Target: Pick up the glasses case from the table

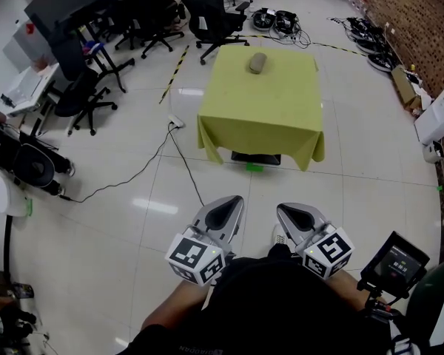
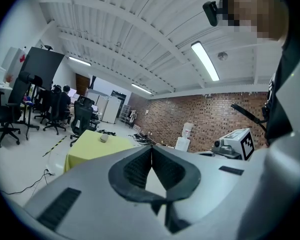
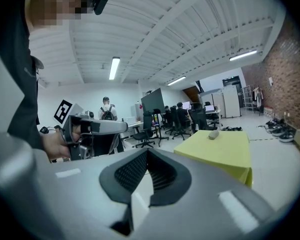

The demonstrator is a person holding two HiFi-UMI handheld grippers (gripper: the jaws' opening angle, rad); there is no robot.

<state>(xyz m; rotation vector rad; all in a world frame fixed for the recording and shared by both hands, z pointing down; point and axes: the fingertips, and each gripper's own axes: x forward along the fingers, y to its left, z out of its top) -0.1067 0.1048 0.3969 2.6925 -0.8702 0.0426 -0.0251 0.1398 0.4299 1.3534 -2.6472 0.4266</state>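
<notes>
The grey glasses case [image 1: 257, 63] lies near the far edge of a table draped in a yellow-green cloth [image 1: 263, 117], a few steps ahead of me. I hold both grippers close to my body over the floor, well short of the table. The left gripper [image 1: 235, 200] is shut with nothing between its jaws, and so is the right gripper [image 1: 283, 208]. In the left gripper view the case [image 2: 104, 138] shows small on the table [image 2: 90, 146] beyond the closed left gripper [image 2: 151, 149]. The right gripper view shows the case [image 3: 213, 134] far past the closed right gripper [image 3: 148, 151].
Office chairs [image 1: 211, 17] and desks stand at the back left. A cable [image 1: 137, 172] runs over the white tiled floor to a power strip [image 1: 176, 122] beside the table. Gear and boxes [image 1: 403, 83] line the brick wall on the right.
</notes>
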